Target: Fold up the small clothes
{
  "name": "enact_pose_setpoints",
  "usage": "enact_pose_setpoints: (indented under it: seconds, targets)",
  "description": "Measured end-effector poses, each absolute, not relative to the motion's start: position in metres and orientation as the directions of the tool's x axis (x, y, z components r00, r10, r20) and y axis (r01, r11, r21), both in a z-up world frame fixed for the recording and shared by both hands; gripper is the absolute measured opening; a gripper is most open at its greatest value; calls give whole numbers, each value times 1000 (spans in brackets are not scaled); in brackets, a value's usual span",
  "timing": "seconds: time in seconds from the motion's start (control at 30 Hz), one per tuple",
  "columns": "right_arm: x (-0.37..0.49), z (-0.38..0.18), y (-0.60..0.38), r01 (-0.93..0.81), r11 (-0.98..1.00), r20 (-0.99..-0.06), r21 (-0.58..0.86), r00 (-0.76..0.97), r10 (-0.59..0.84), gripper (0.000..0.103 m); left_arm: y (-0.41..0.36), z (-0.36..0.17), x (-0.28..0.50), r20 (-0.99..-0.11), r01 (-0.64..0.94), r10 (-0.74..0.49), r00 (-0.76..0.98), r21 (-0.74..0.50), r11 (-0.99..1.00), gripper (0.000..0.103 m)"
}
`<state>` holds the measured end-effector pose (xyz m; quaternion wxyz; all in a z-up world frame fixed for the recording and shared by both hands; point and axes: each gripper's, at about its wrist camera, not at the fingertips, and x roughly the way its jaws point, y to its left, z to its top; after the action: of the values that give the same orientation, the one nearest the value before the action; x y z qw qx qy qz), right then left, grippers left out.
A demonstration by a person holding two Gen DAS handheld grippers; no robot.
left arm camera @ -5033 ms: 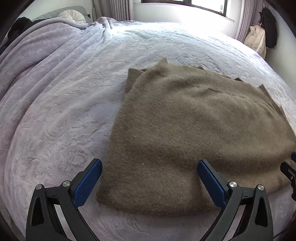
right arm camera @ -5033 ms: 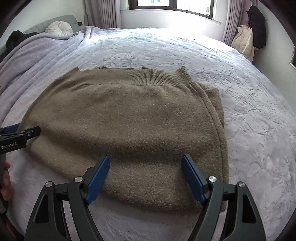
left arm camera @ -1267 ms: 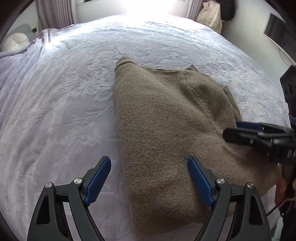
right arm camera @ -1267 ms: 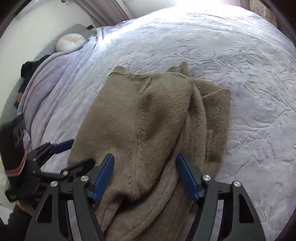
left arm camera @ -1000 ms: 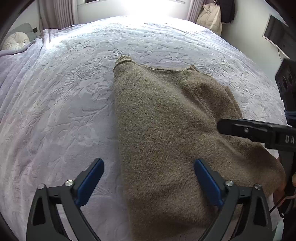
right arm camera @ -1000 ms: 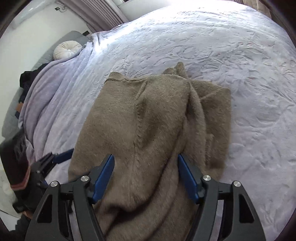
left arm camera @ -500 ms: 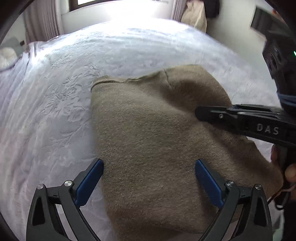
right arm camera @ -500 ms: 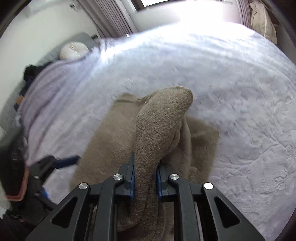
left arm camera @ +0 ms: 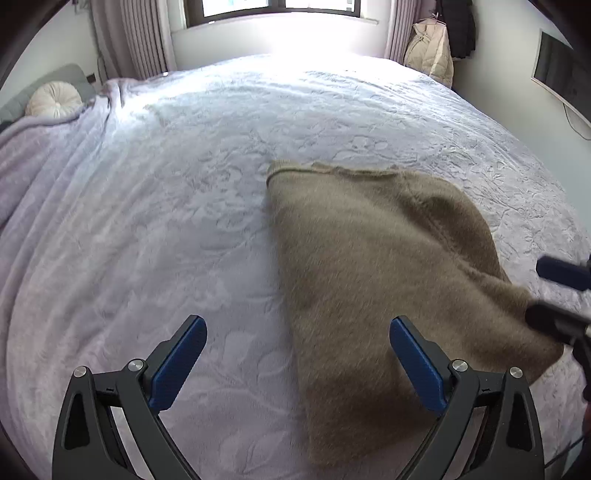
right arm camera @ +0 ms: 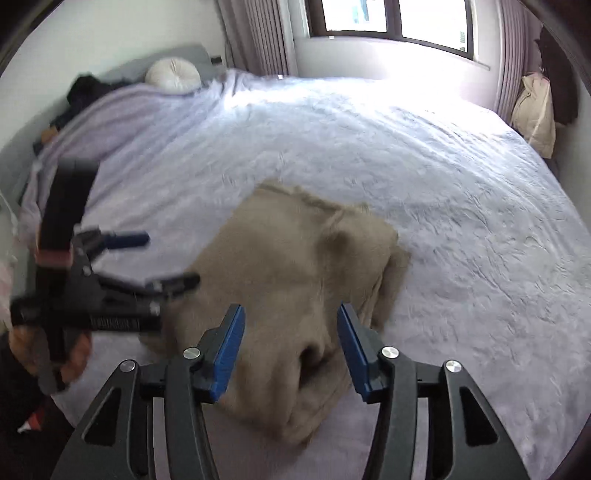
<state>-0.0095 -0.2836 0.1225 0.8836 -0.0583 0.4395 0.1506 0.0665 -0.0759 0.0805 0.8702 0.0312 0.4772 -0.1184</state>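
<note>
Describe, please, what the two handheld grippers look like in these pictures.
Both are alike. The left gripper and the right gripper each have two black angular fingers with triangular cut-outs, silver round bolts and flat blue pads. Seen from the right wrist, the left gripper's black body bears small white lettering, too blurred to read.

A pale lilac embossed bedspread (left arm camera: 184, 221) spreads ahead of the tongs; a round cream cushion (left arm camera: 53, 99) far left, window (left arm camera: 280, 7) beyond, beige coat (left arm camera: 430, 55) hanging far right
</note>
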Motion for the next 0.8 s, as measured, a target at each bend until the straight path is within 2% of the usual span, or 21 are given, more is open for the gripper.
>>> enact_pose_setpoints:
  seconds: [0.03, 0.1, 0.13, 0.23, 0.33, 0.4, 0.47, 0.5, 0.6, 0.63, 0.7, 0.73, 0.8]
  targets:
    - [-13, 118, -281, -312, 950, -802, 28, 560, 207, 55, -73, 75, 65, -846, 239, -187, 500, -73, 968, 100]
    - [-17, 100, -282, -295, 955, -818, 14, 546, 181, 20, -73, 61, 66, -859, 248, -176, 480, -59, 967, 100]
    - [-15, 85, -284, -272, 962, -845, -2, 515, 144, 8, -74, 52, 65, -872, 247, -161, 461, -48, 968, 103]
    - [-17, 52, -298, -232, 972, -880, 31, 454, 137, 8, -67, 39, 62, -890, 253, -225, 396, -129, 959, 103]
    - [-26, 63, -302, -222, 972, -871, 72, 462, 170, 18, -61, 49, 55, -885, 249, -211, 415, -112, 962, 103]
    - [-30, 81, -305, -206, 977, -852, 55, 500, 153, 30, -59, 67, 50, -859, 255, -229, 457, -120, 959, 103]
    - [-35, 107, -298, -215, 977, -805, -3, 580, 125, 63, -62, 82, 49, -834, 273, -268, 482, -147, 951, 103]
    - [-37, 118, -292, -233, 972, -777, -15, 614, 135, 68, -65, 85, 51, -828, 280, -277, 487, -153, 948, 103]
    - [-33, 125, -264, -356, 934, -741, 15, 624, 249, 70, -77, 76, 59, -845, 282, -264, 465, -141, 949, 103]
    - [-26, 118, -258, -394, 917, -748, 61, 591, 303, 69, -80, 68, 62, -859, 271, -237, 453, -120, 955, 103]
    - [-9, 95, -257, -387, 916, -790, 102, 528, 311, 69, -78, 48, 67, -885, 257, -195, 422, -89, 962, 103]
    - [-4, 82, -263, -370, 921, -810, 121, 499, 307, 66, -74, 42, 68, -888, 261, -214, 407, -112, 959, 103]
    - [7, 61, -280, -327, 926, -827, 187, 457, 328, 55, -65, 35, 68, -882, 260, -275, 382, -183, 948, 103]
